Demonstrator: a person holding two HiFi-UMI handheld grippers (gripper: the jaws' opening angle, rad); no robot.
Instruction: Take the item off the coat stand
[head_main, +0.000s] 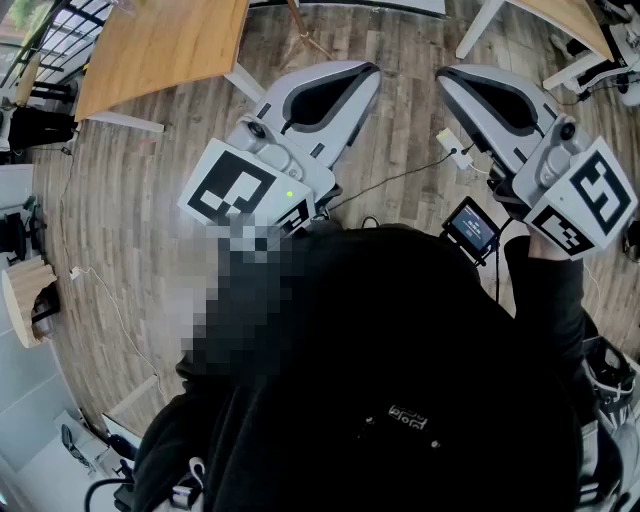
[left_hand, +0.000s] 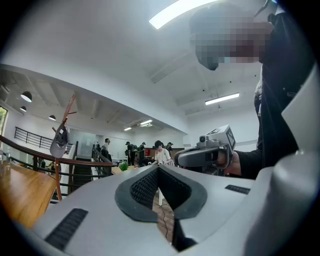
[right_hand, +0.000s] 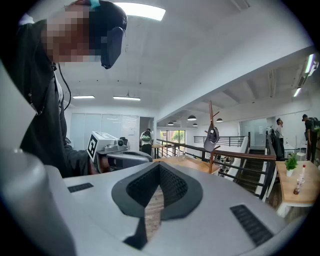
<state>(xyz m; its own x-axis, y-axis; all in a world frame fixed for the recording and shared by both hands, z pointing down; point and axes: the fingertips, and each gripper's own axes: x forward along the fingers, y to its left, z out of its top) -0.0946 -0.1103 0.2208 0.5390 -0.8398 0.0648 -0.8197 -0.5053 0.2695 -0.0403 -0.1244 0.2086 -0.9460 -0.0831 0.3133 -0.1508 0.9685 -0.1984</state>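
Note:
A wooden coat stand (left_hand: 64, 117) rises far off beyond a railing, with a grey cap (left_hand: 59, 142) hanging from one of its pegs. The right gripper view shows the same coat stand (right_hand: 210, 117) and cap (right_hand: 212, 137), also at a distance. My left gripper (head_main: 372, 70) and right gripper (head_main: 445, 78) are held up side by side in front of the person's black top, well short of the stand. Both are shut with nothing between the jaws. In the gripper views the left gripper (left_hand: 159, 167) and right gripper (right_hand: 160, 166) point out into the room.
A wooden table (head_main: 160, 45) stands at the far left on the plank floor. A power strip (head_main: 455, 150) with its cable lies between the grippers, near a small screen (head_main: 472, 226). A dark railing (right_hand: 240, 157) and stairs separate me from the stand. Several people (left_hand: 160, 152) stand far back.

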